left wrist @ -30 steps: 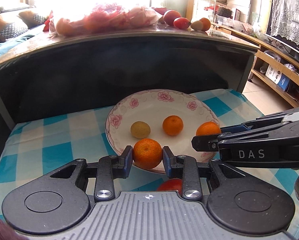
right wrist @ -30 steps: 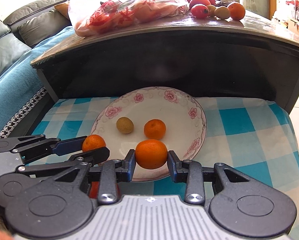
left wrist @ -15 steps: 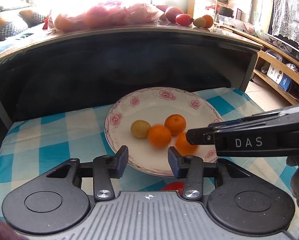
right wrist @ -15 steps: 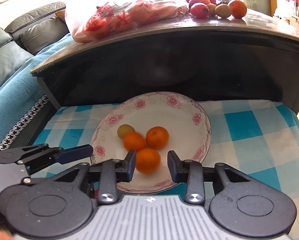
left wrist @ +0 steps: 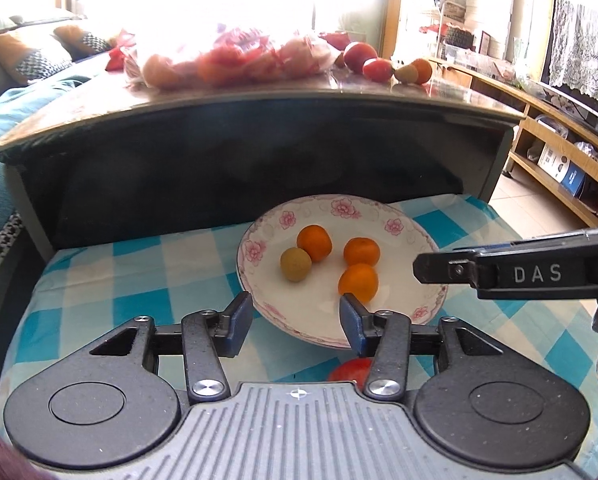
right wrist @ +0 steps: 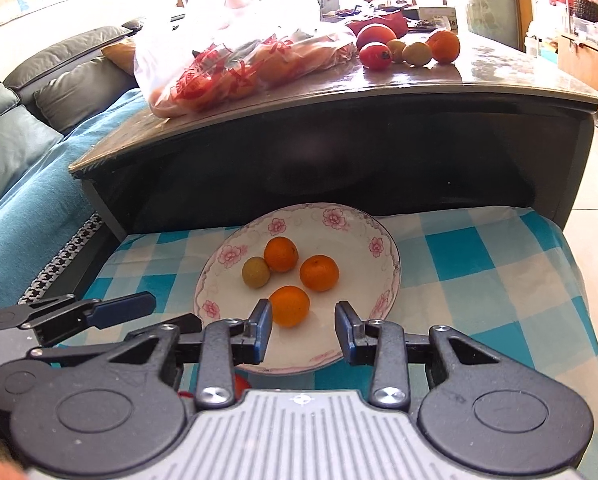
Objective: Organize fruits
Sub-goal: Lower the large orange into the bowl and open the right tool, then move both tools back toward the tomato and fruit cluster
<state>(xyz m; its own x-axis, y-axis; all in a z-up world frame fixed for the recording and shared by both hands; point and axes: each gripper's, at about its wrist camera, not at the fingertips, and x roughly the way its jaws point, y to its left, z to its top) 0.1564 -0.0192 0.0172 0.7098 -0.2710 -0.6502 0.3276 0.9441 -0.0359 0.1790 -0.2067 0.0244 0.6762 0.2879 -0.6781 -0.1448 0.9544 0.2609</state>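
A white plate with pink flowers point(left wrist: 387, 216) point(right wrist: 383, 276) lies on a blue checked cloth and holds three small oranges point(left wrist: 359, 283) point(right wrist: 289, 305) and one yellow-green fruit point(left wrist: 295, 265) point(right wrist: 255, 272). My left gripper point(left wrist: 295, 319) is open at the plate's near rim with nothing between its fingers. My right gripper point(right wrist: 303, 330) is open too, just short of the nearest orange. In the left wrist view the right gripper's finger point(left wrist: 499, 270) reaches in from the right. A red fruit point(left wrist: 349, 369) point(right wrist: 241, 385) lies on the cloth under the grippers, mostly hidden.
A dark curved table point(right wrist: 339, 128) rises behind the plate. On it lie a plastic bag of fruit point(right wrist: 235, 64) and several loose fruits point(right wrist: 411, 50). A sofa with cushions point(right wrist: 27, 120) stands at the left, wooden shelves point(left wrist: 559, 152) at the right.
Both grippers opened and let their oranges go onto the plate, where the oranges rolled and came to rest. Both grippers have pulled back from the plate.
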